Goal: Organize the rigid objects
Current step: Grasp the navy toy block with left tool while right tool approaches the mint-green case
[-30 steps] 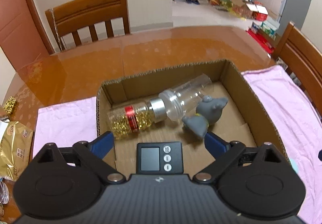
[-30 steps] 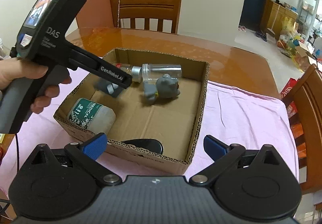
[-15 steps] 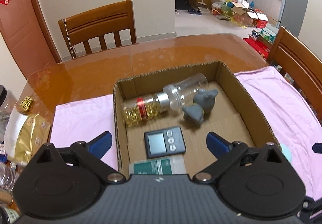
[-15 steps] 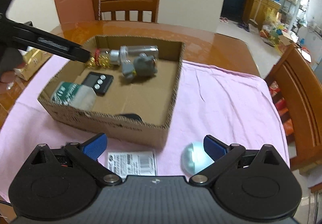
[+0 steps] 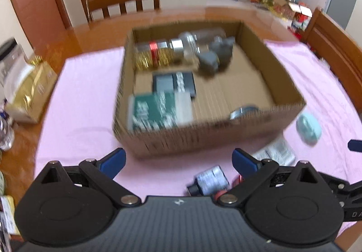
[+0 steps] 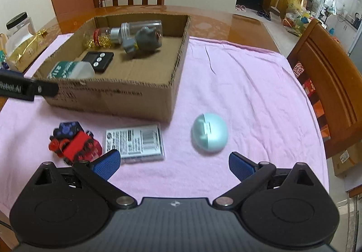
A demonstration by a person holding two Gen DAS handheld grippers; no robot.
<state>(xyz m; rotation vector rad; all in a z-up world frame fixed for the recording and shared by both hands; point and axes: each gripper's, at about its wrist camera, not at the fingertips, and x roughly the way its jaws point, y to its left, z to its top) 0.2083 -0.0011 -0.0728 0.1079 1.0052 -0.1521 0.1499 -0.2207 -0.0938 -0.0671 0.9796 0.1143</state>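
A: Where do the grippers stand?

B: The left gripper point(image 5: 178, 160) hovers over the near strip of the pink cloth point(image 5: 86, 93), just short of the near wall of the cardboard box point(image 5: 199, 138). Its fingers have just been opening and now stand wide apart with nothing between them. The right gripper point(image 6: 174, 162) hangs over the cloth's near right part, fingers spread wide too, empty.

A: What is in the box?

B: Along the far wall lie a bottle of gold beads point(image 6: 101, 38), a clear jar point(image 6: 141, 27) and a grey toy point(image 6: 147, 39). Nearer the left wall sit a black timer point(image 6: 97, 59) and, at the near left corner, a green-labelled bottle point(image 6: 71, 69). The right half of the box floor is mostly bare cardboard.

A: And outside it?

B: Three things lie on the cloth along the box's near wall: a red and blue toy point(image 6: 72, 142) towards the left, a flat barcode pack point(image 6: 134, 140) just beside it, and a pale green round case point(image 6: 209, 135) off the box's near right corner, apart from the pack.

A: Room to move?

B: The cloth right of the box is open up to the table edge by the chair point(image 6: 328, 84). The left edge is crowded by a gold packet point(image 6: 27, 48).
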